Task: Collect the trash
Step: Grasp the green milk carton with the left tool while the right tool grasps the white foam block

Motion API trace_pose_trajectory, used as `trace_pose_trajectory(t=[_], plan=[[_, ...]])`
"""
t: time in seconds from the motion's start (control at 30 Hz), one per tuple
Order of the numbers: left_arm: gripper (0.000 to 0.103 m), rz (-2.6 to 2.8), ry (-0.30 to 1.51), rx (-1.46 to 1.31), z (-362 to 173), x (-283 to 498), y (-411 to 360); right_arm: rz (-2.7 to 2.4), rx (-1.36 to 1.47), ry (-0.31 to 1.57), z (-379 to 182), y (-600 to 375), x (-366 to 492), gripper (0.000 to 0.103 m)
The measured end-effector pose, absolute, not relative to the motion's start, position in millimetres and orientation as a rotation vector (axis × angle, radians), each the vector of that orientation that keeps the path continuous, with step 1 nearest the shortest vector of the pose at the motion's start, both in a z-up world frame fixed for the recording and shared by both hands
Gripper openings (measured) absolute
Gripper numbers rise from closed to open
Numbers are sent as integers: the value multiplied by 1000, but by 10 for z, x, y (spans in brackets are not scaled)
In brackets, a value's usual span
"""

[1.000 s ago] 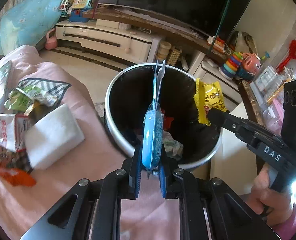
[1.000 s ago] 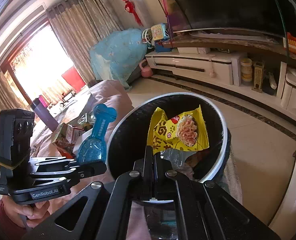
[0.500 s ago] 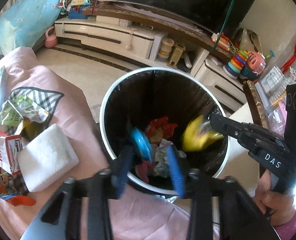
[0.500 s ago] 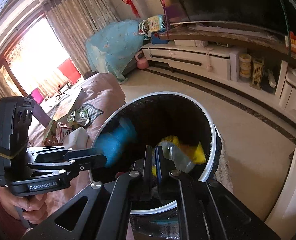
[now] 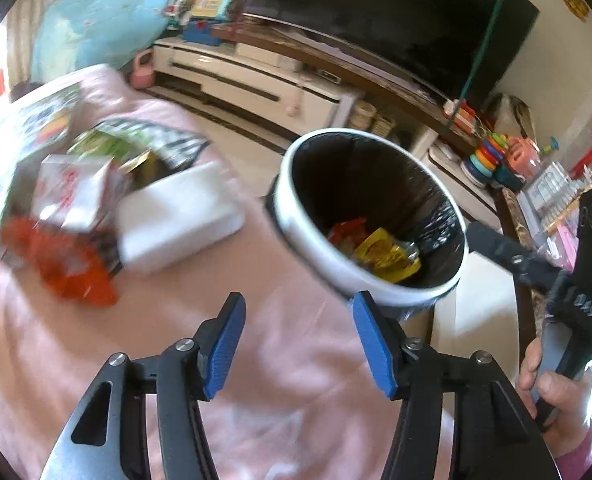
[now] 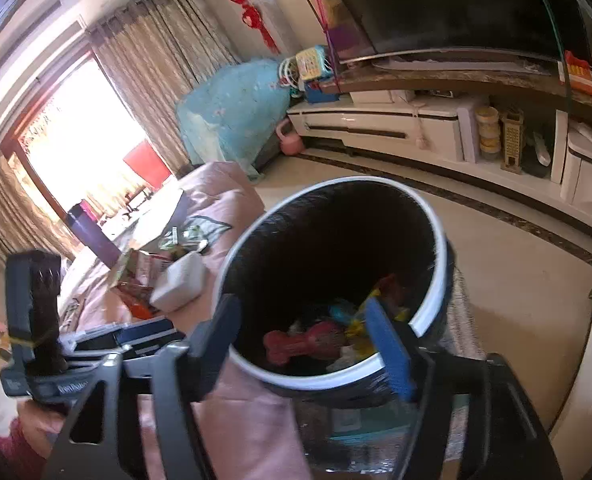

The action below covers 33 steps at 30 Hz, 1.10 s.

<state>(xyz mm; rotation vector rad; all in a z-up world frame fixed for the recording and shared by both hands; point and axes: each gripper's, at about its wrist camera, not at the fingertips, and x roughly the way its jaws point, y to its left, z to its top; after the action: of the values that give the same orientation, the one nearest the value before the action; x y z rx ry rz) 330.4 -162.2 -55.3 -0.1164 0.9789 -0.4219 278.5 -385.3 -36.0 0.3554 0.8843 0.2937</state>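
We are holding the left gripper (image 5: 296,340) spread wide and empty over the pink cloth (image 5: 288,380); the right gripper (image 6: 307,344) is gaping empty above the trash bin (image 6: 435,296).

Yellow wrapper (image 5: 387,254) inside white-rimmed bin (image 5: 315,236)

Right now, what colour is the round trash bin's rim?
White rim, black liner inside; clearest in the left wrist view.

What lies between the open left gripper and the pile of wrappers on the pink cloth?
In the left wrist view, only bare pink cloth lies between the left gripper and the wrappers.
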Motion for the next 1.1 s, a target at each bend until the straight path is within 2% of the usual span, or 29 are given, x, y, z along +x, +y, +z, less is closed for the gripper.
trace_pose_trajectory(t=[0.13, 0.23, 0.6, 1.1], plan=[[60, -372, 967, -143, -567, 3037, -1377, 316, 378, 845, -293, -3676, 2634, 90], [60, -337, 970, -176, -579, 2855, -1156, 336, 368, 837, -280, -3496, 2549, 93], [63, -236, 966, -263, -547, 2352, -486, 424, 286, 876, -383, -2846, 2386, 94], [63, -199, 942, -273, -476, 2506, -149, 460, 227, 896, -448, -2556, 2471, 94]])
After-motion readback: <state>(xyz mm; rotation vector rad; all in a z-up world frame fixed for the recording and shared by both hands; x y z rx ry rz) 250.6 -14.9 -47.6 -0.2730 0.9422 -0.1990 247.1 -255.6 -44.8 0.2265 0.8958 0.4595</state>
